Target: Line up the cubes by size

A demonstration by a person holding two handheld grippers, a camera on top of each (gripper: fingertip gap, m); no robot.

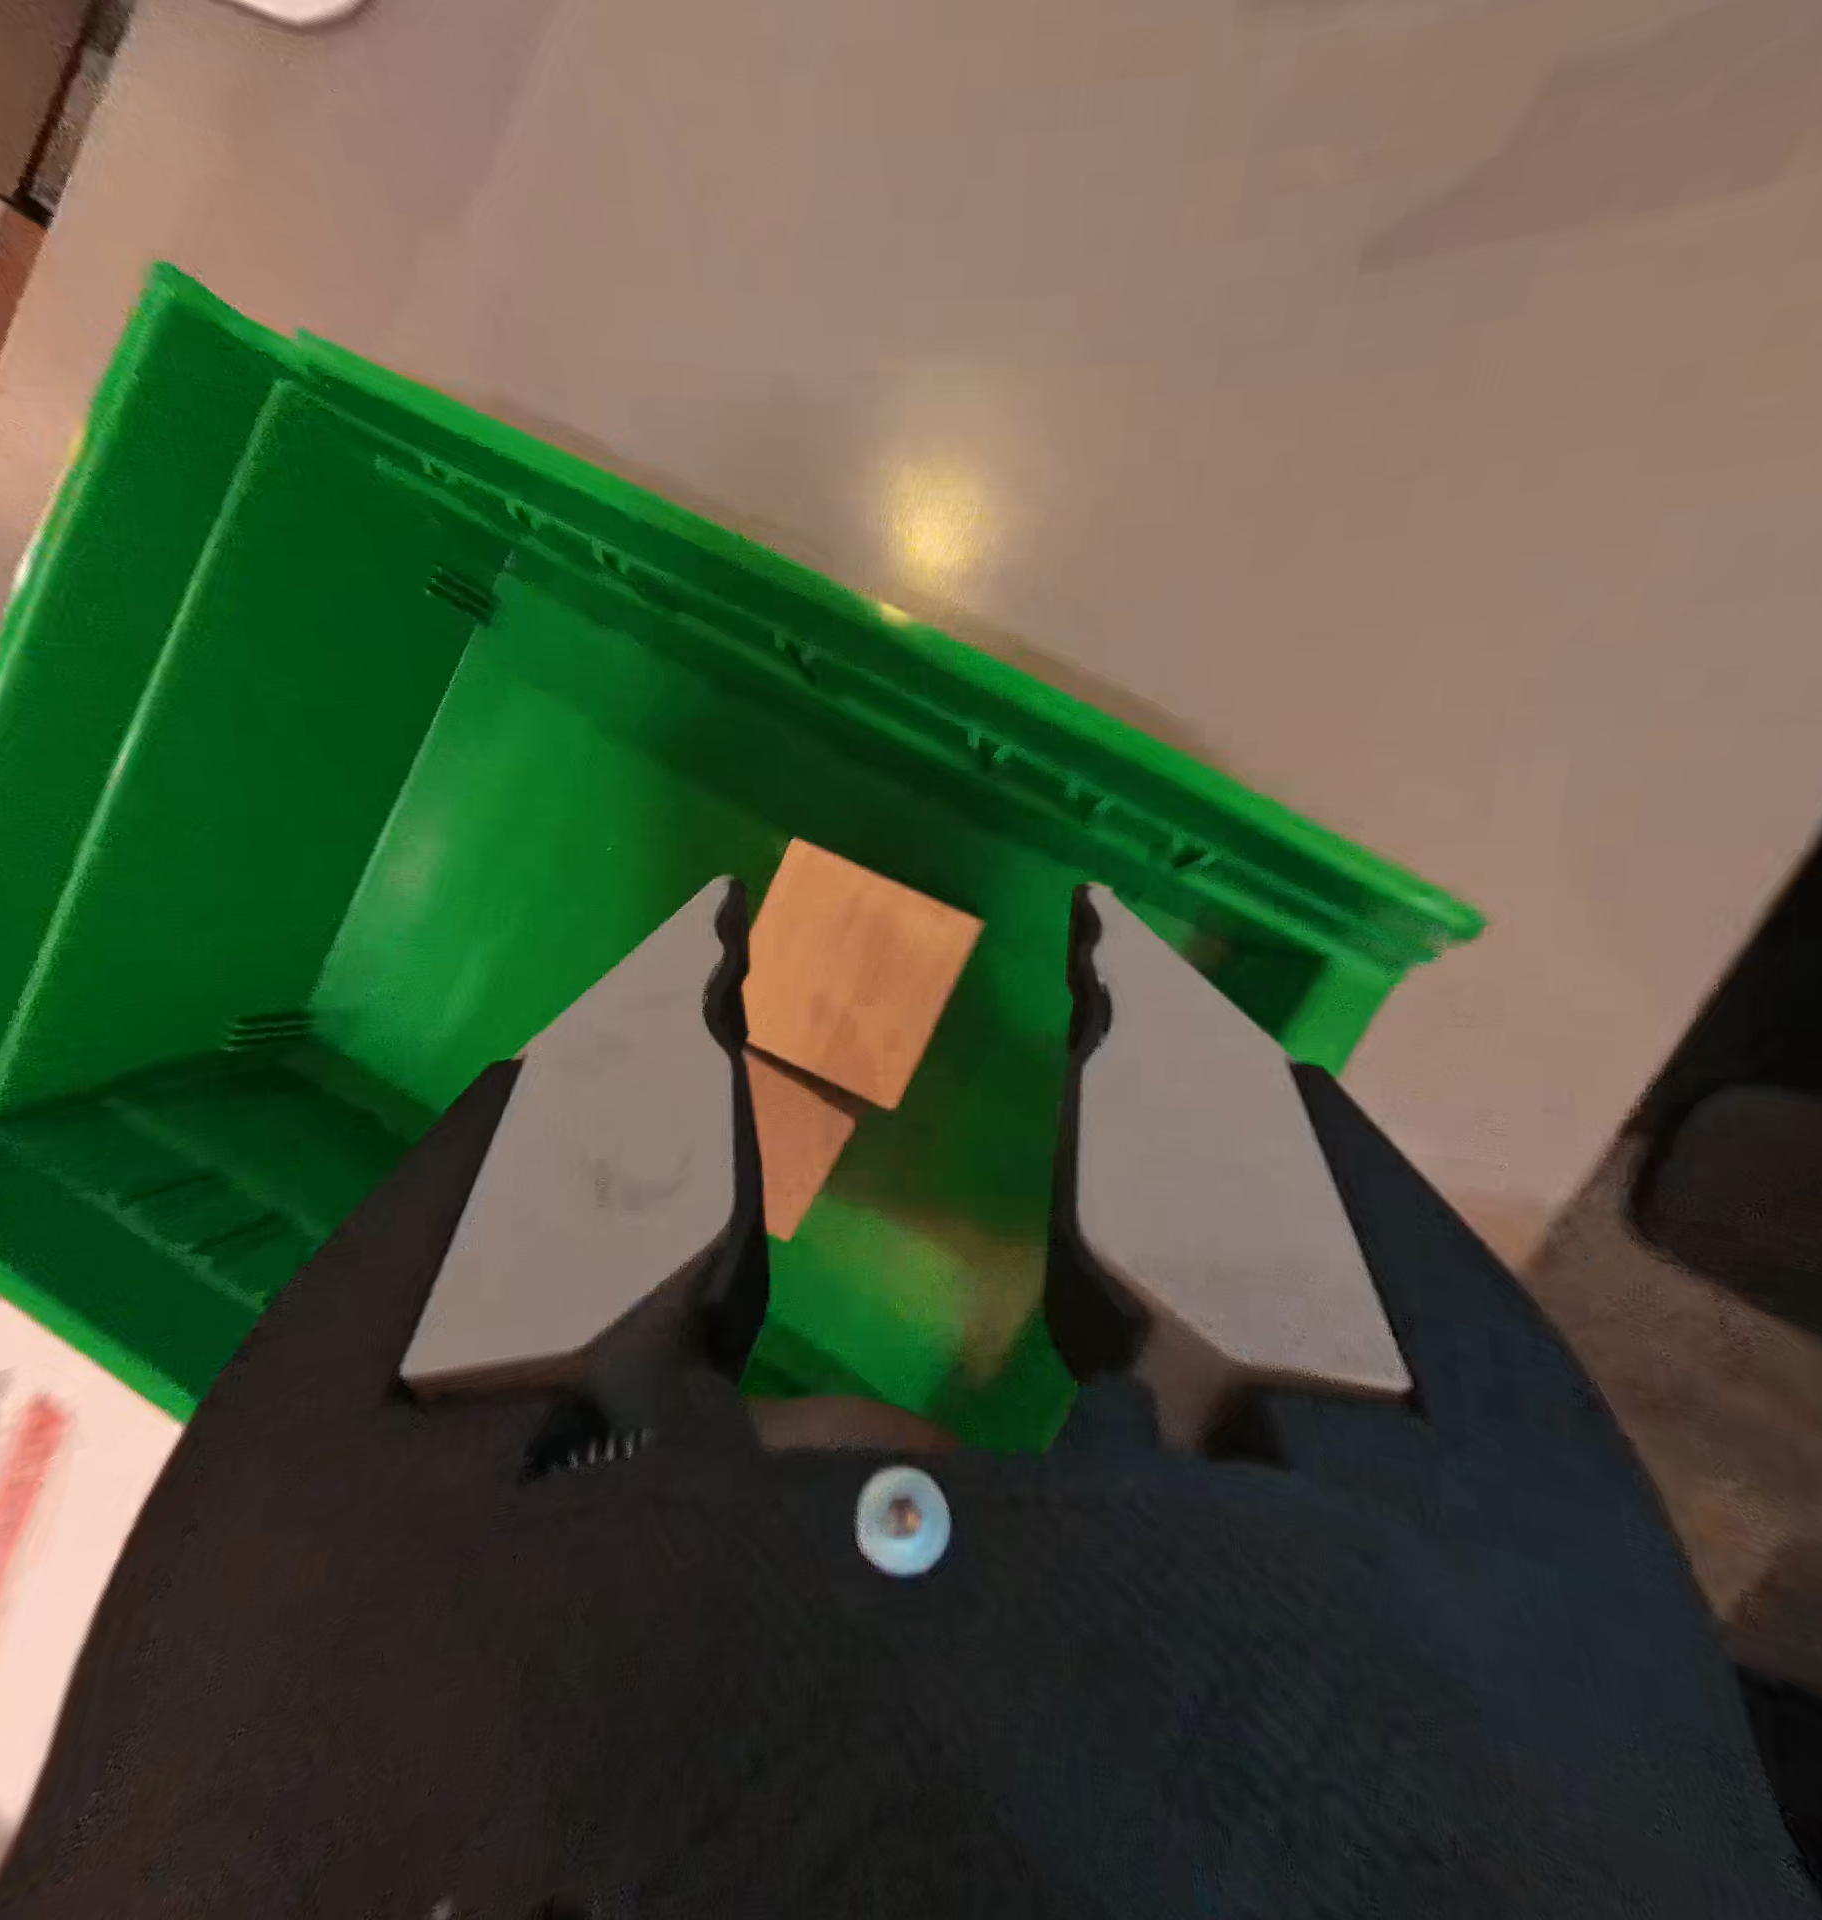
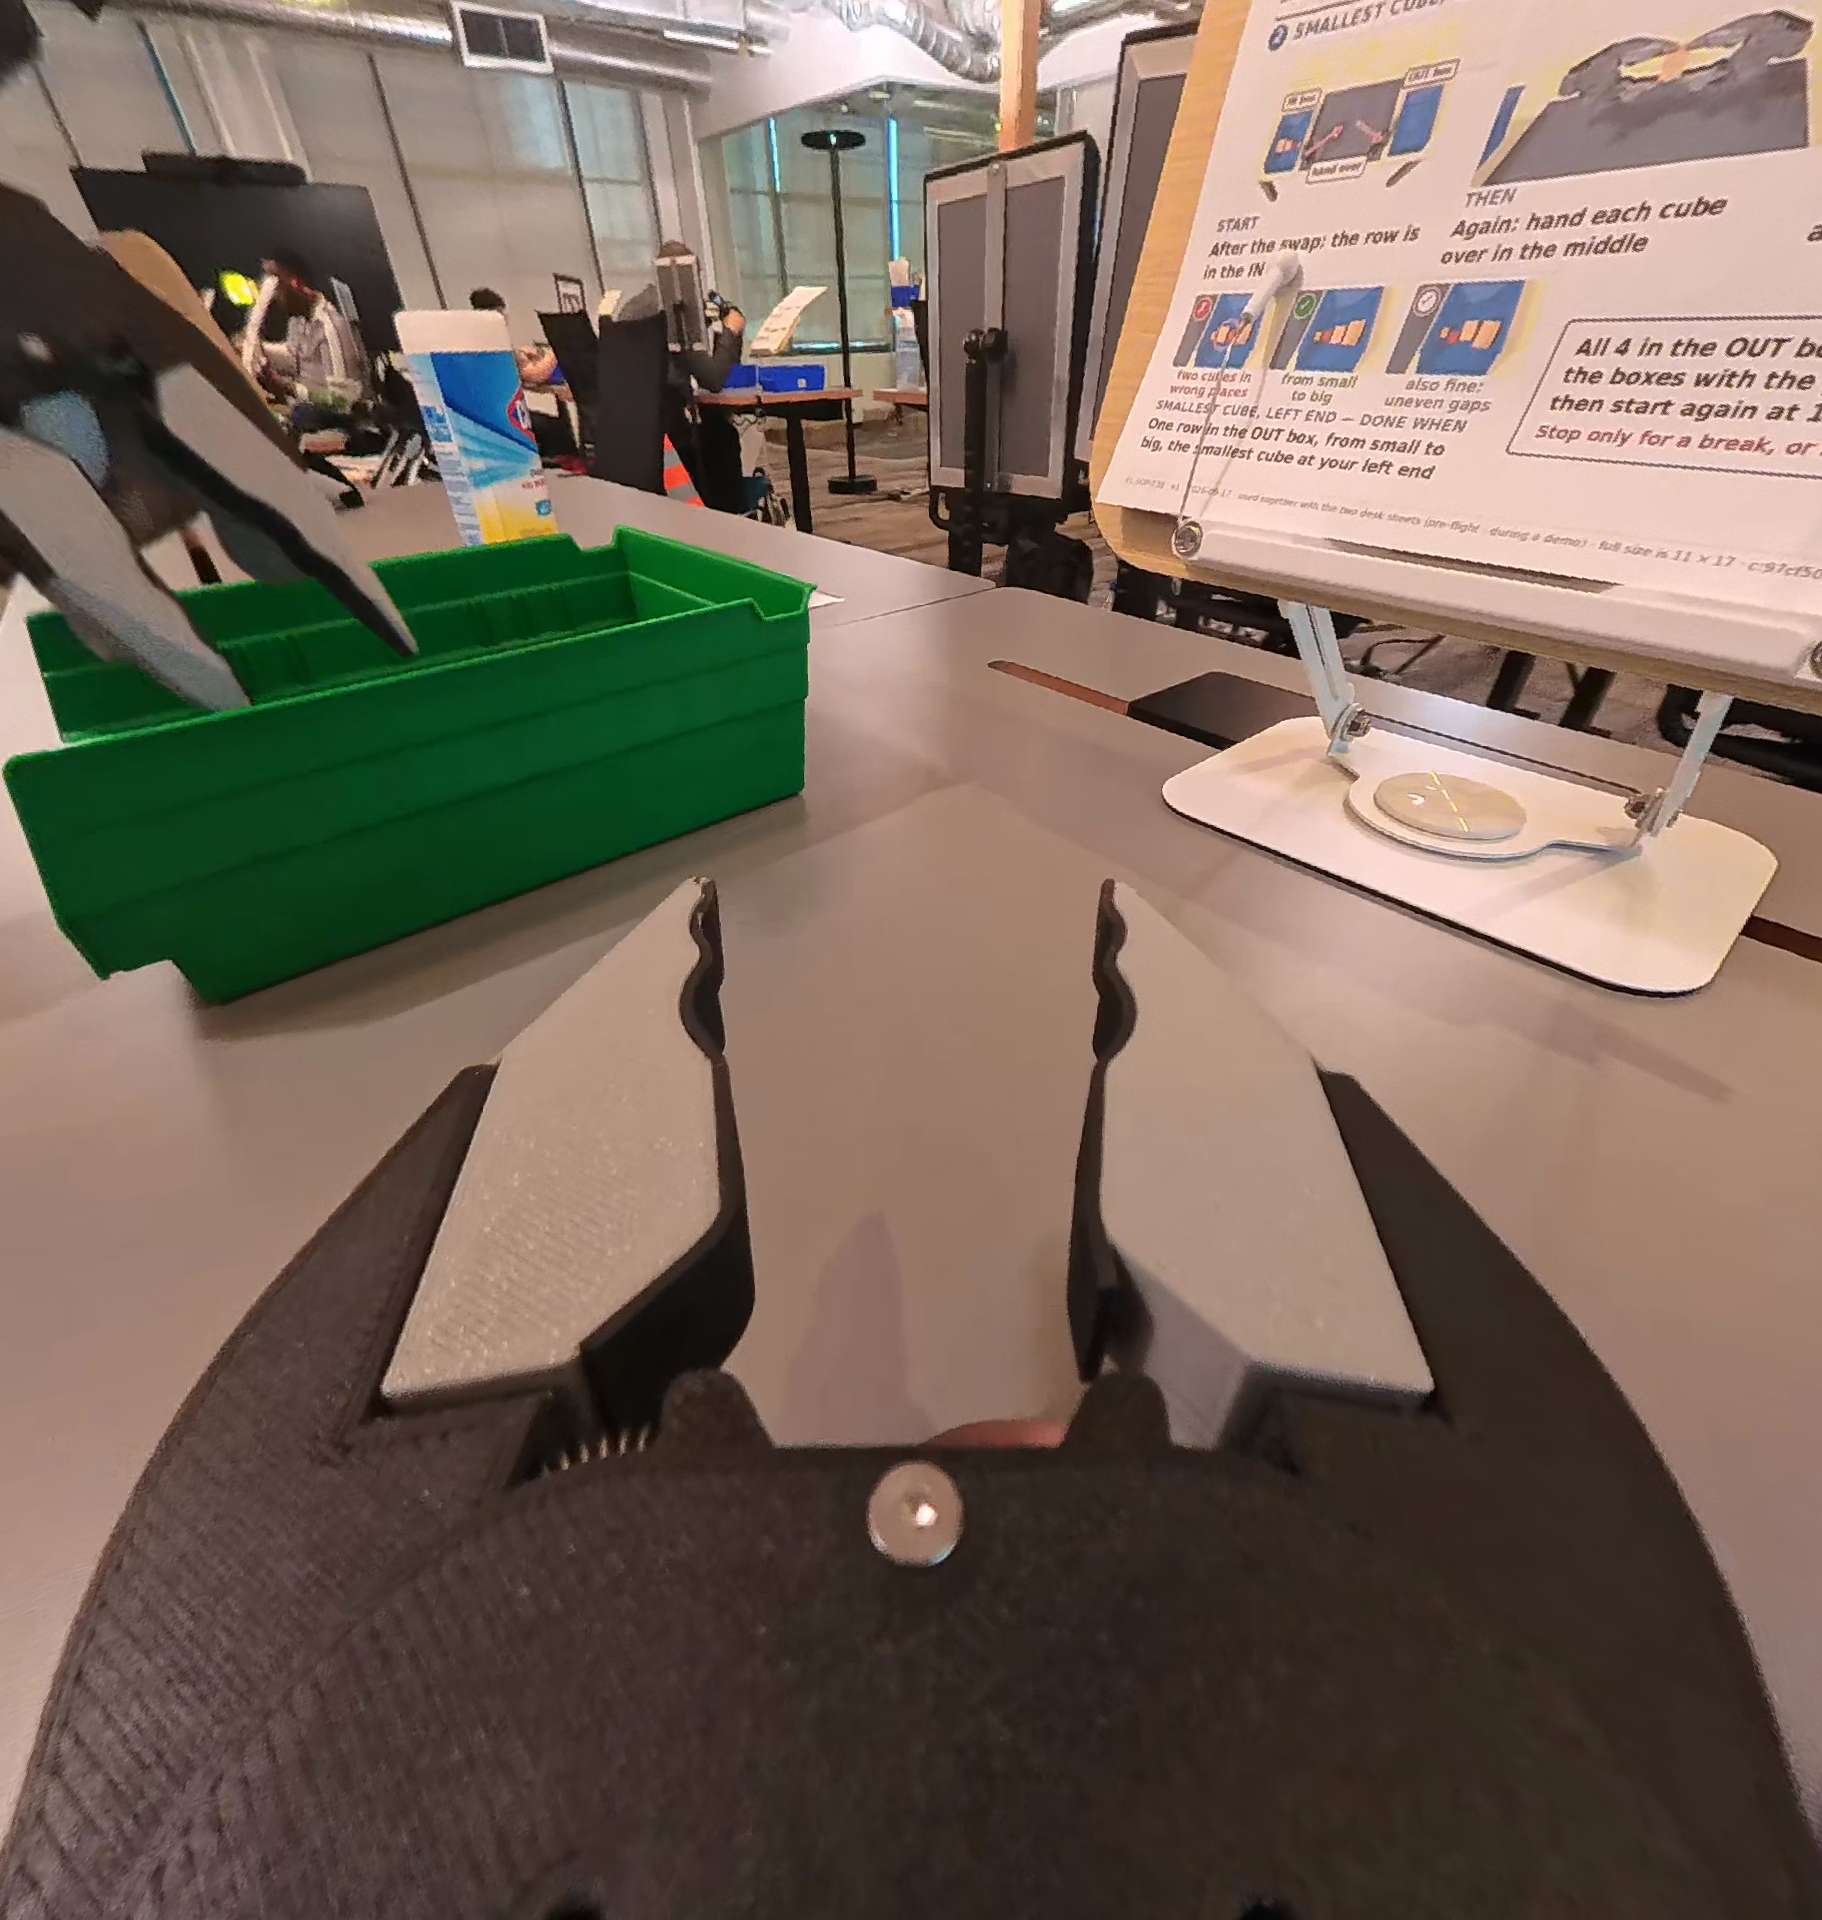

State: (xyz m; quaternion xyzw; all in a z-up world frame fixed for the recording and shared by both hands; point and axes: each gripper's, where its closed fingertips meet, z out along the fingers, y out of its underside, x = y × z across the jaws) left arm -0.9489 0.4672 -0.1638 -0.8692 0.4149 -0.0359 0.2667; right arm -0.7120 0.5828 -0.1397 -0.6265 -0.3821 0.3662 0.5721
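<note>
A green plastic bin [image 1: 263, 779] lies on the grey table; it also shows in the right wrist view [image 2: 419, 790] at the left. A wooden cube [image 1: 855, 977] rests inside it on the bin floor. My left gripper [image 1: 907, 904] is open and reaches down into the bin, its fingers either side of the cube, the left finger close against it. The left gripper also shows in the right wrist view [image 2: 315, 675], dipping into the bin. My right gripper [image 2: 907, 904] is open and empty, held low over the bare table to the right of the bin.
A white stand [image 2: 1458, 862] holding an instruction sheet [image 2: 1561, 291] is at the right. A wipes canister [image 2: 476, 416] stands behind the bin. The table edge [image 1: 1665, 987] drops off at the right. People and desks are far behind.
</note>
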